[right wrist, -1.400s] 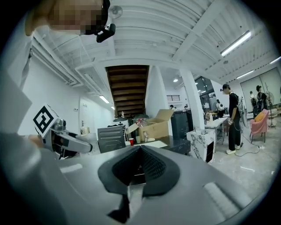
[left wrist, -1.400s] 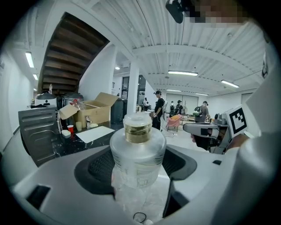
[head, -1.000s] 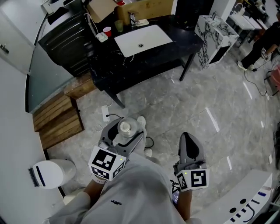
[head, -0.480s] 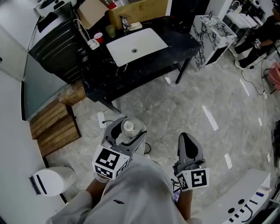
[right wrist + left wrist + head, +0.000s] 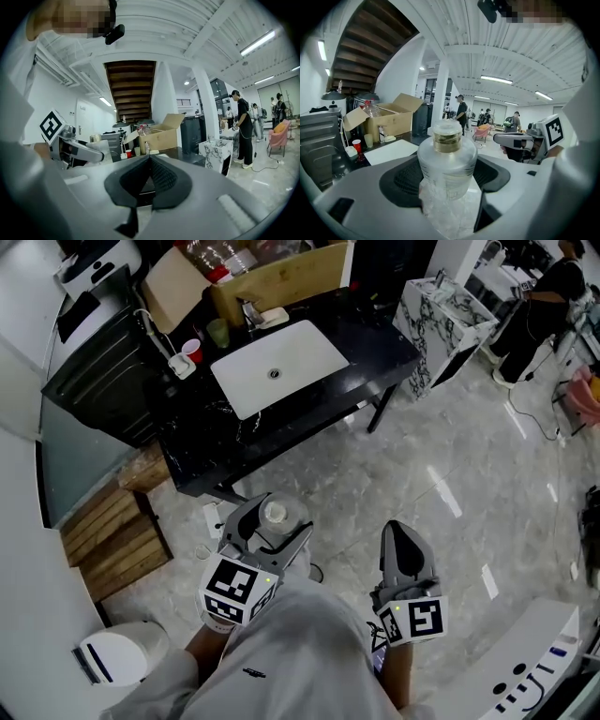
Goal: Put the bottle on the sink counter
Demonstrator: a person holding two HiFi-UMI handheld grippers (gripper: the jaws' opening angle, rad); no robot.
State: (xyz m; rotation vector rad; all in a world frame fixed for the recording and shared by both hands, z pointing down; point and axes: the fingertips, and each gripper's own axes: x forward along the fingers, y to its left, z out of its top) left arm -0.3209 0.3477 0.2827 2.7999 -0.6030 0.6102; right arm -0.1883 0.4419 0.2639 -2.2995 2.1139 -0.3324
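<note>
A clear plastic bottle (image 5: 446, 164) with a pale cap stands upright between the jaws of my left gripper (image 5: 272, 521), which is shut on it; the bottle (image 5: 275, 514) shows from above in the head view. My right gripper (image 5: 406, 545) hangs beside it over the floor, jaws closed together with nothing in them, also seen as the right gripper (image 5: 149, 165). The black sink counter (image 5: 370, 338) with a white basin (image 5: 278, 365) stands ahead, well beyond both grippers. The counter (image 5: 389, 150) lies low left in the left gripper view.
On the counter's back edge are a cardboard box (image 5: 281, 277), a red cup (image 5: 191, 348), a green cup (image 5: 218, 332) and a tap (image 5: 249, 312). A dark cabinet (image 5: 103, 362) stands left, wooden pallets (image 5: 108, 540) and a white bin (image 5: 117, 652) lower left. A marble-patterned block (image 5: 445, 320) stands right; a person (image 5: 548, 296) beyond.
The counter and sink have slid lower in the head view, so they are nearer. Both grippers keep their places, the left still holding the bottle.
</note>
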